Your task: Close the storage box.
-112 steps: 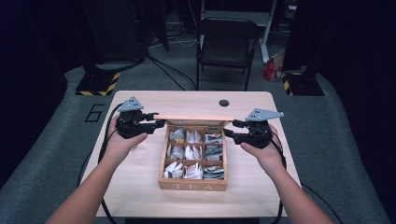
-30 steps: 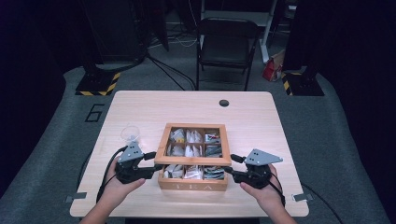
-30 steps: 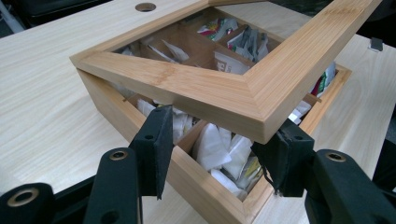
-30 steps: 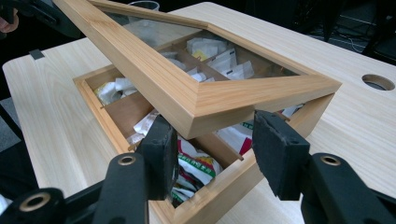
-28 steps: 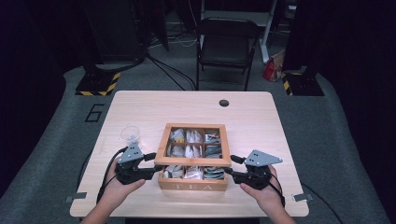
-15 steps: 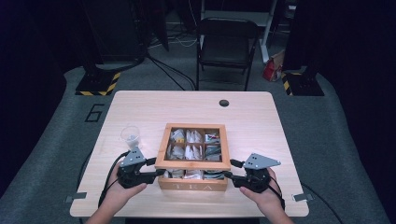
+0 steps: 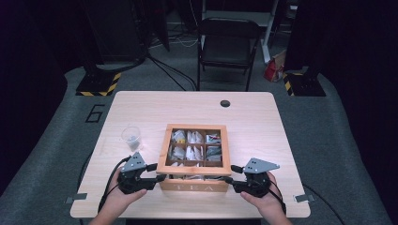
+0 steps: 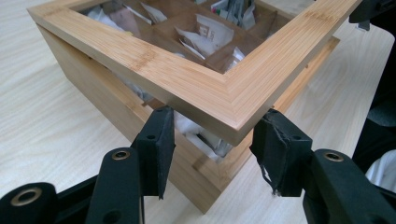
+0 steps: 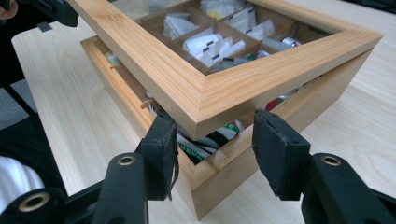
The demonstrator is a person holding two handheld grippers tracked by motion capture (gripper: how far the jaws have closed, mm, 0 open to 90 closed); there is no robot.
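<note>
Left gripper [image 7: 157,172] and right gripper [image 7: 230,173]: jaws of both apart, clamped on nothing, each astride one near corner of the lid [image 8: 201,88]. Seems to rest on the pads [image 8: 159,140] rather than be pinched, though hard to tell for certain whether those press its edges.

Tea box [image 7: 195,186] close to the near edge of the table [image 7: 263,126], between the two hands. Lid down at the far side, tilted, its near rail raised a little off the box walls.

Reads as the last stretch of shutting the lid. Calls next for sinking both hands together and level. Then calls for drawing the jaws clear toward the body before the frame traps them, so as to seat flush all round.

From the high view: the whole layout, with a clear plastic cup [image 7: 132,138] to the left of the box and apart from it, and a folding chair [image 7: 227,47] beyond the table. No sign there of the gap under the lid. From the left gripper view: that gap plainly, with white packets [image 8: 201,135] inside it. From the right gripper view: green-printed packets [image 9: 187,149] riding high in the near row, just under the frame, and likely to snag.
</note>
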